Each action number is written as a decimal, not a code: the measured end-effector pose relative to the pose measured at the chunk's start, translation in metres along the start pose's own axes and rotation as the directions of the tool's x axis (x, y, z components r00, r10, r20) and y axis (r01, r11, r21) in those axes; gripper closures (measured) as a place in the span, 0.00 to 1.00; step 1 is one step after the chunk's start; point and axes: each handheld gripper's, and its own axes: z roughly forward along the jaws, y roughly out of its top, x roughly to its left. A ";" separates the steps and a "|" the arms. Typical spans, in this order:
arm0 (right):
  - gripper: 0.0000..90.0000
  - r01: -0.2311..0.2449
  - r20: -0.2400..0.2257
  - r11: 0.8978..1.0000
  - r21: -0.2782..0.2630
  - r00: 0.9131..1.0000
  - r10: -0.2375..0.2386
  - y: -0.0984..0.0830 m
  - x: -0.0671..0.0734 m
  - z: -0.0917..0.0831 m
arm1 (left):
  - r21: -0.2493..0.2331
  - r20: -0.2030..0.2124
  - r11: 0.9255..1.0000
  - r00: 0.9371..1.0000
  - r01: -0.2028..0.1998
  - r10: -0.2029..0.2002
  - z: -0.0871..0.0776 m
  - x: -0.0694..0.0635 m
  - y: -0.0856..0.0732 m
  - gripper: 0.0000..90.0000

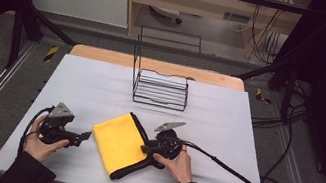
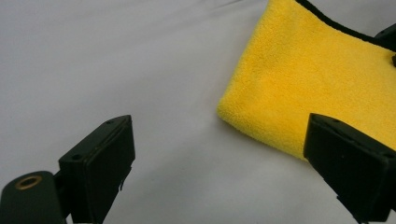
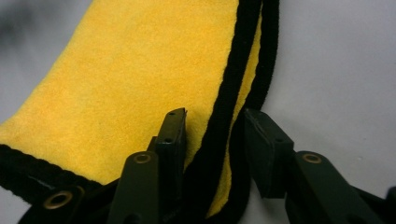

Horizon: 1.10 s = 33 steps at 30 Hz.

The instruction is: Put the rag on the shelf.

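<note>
A folded yellow cloth (image 1: 119, 142) with a black hem lies on the white table cover (image 1: 95, 90) near the front edge. My right gripper (image 1: 145, 148) is at the cloth's right side, held low by the person's right hand. In the right gripper view the cloth (image 3: 140, 79) spreads ahead, and my right gripper (image 3: 215, 114) straddles its doubled black hem, with the jaws narrowed and a thin gap at the left pad. My left gripper (image 1: 86, 138) stands open to the left of the cloth. In its own view the left gripper (image 2: 219, 123) has only the table between its jaws, with the cloth (image 2: 317, 79) ahead to the right.
A black wire rack (image 1: 160, 91) stands at the back middle of the table. Cables (image 1: 233, 172) trail from the right gripper across the cover to the right. A wooden edge (image 1: 106, 55) shows behind the cover, and the floor drops away on both sides.
</note>
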 end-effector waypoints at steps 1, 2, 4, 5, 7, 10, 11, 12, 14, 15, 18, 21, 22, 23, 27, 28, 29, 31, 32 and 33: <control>0.71 -0.005 -0.003 1.000 0.004 1.000 0.005 0.000 0.000 0.000 | -0.001 0.000 1.000 1.000 0.000 0.000 0.000 0.000 0.000 0.10; 0.73 -0.018 -0.005 1.000 0.007 1.000 0.018 0.000 0.001 0.000 | -0.003 -0.001 1.000 1.000 -0.001 0.001 0.000 0.000 0.000 0.10; 0.78 -0.029 -0.008 1.000 0.009 1.000 0.029 -0.001 0.001 0.000 | -0.002 -0.003 1.000 1.000 0.000 0.000 0.000 0.001 0.000 0.10; 0.81 -0.038 -0.009 0.999 0.011 0.999 0.038 -0.001 0.002 0.000 | -0.003 -0.004 1.000 1.000 0.001 -0.001 0.000 0.001 0.000 0.10; 0.85 -0.045 -0.008 0.999 0.010 0.999 0.045 0.000 0.002 -0.001 | -0.005 -0.007 1.000 1.000 0.004 -0.004 -0.001 0.002 0.000 0.10; 0.90 -0.063 -0.006 0.998 0.010 0.998 0.063 0.000 0.003 -0.002 | -0.007 -0.012 1.000 1.000 0.007 -0.007 -0.001 0.002 0.000 0.10; 0.91 -0.069 -0.005 0.998 0.007 0.998 0.069 0.000 0.003 -0.003 | -0.008 -0.011 1.000 1.000 0.008 -0.008 -0.001 0.003 0.000 0.10; 0.92 -0.077 -0.003 0.997 0.005 0.997 0.077 0.000 0.003 -0.003 | -0.009 -0.012 1.000 1.000 0.008 -0.008 -0.001 0.003 -0.001 0.10; 0.93 -0.084 0.006 0.996 0.000 0.996 0.084 0.000 0.004 -0.005 | -0.010 -0.012 1.000 1.000 0.009 -0.009 -0.002 0.003 -0.001 0.10; 0.93 -0.086 0.014 0.996 -0.004 0.996 0.086 0.000 0.005 -0.006 | -0.011 -0.012 1.000 1.000 0.009 -0.009 -0.002 0.003 -0.001 0.10; 0.94 -0.088 0.046 0.996 -0.020 0.995 0.089 -0.001 0.007 -0.013 | -0.012 -0.012 1.000 1.000 0.007 -0.007 -0.002 0.002 -0.001 0.10; 0.94 -0.092 0.085 0.995 -0.031 0.992 0.094 -0.005 0.010 -0.021 | -0.011 -0.012 1.000 1.000 0.008 -0.008 -0.002 0.002 -0.001 0.10; 0.94 -0.097 0.097 0.995 -0.036 0.990 0.101 -0.007 0.010 -0.023 | -0.012 -0.013 1.000 1.000 0.007 -0.008 -0.002 0.002 -0.001 0.10; 0.94 -0.111 0.101 0.993 -0.044 0.988 0.115 -0.009 0.010 -0.026 | -0.012 -0.012 1.000 1.000 0.007 -0.007 -0.002 0.002 -0.001 0.10; 0.93 -0.148 0.106 0.986 -0.070 0.982 0.155 -0.018 0.008 -0.035 | -0.015 -0.013 1.000 1.000 0.005 -0.005 -0.002 0.002 0.000 0.10; 0.92 -0.146 0.096 0.987 -0.071 0.984 0.152 -0.018 0.008 -0.034 | -0.013 -0.013 1.000 1.000 0.006 -0.006 -0.001 0.001 0.000 0.10; 0.90 -0.148 0.081 0.987 -0.070 0.985 0.153 -0.018 0.007 -0.030 | -0.014 -0.013 1.000 1.000 0.006 -0.006 -0.001 0.001 0.000 0.10; 0.85 -0.143 0.059 0.986 -0.087 0.987 0.149 -0.017 0.005 -0.022 | -0.012 -0.010 1.000 1.000 0.004 -0.004 -0.001 0.000 0.001 0.10; 0.80 -0.136 0.054 0.987 -0.088 0.989 0.141 -0.016 0.003 -0.018 | -0.013 -0.009 1.000 1.000 0.003 -0.003 -0.001 0.000 0.001 0.10; 0.73 -0.114 0.066 0.988 -0.104 0.990 0.121 -0.013 0.003 -0.017 | -0.012 -0.006 1.000 1.000 0.004 -0.004 -0.001 0.000 0.001 0.10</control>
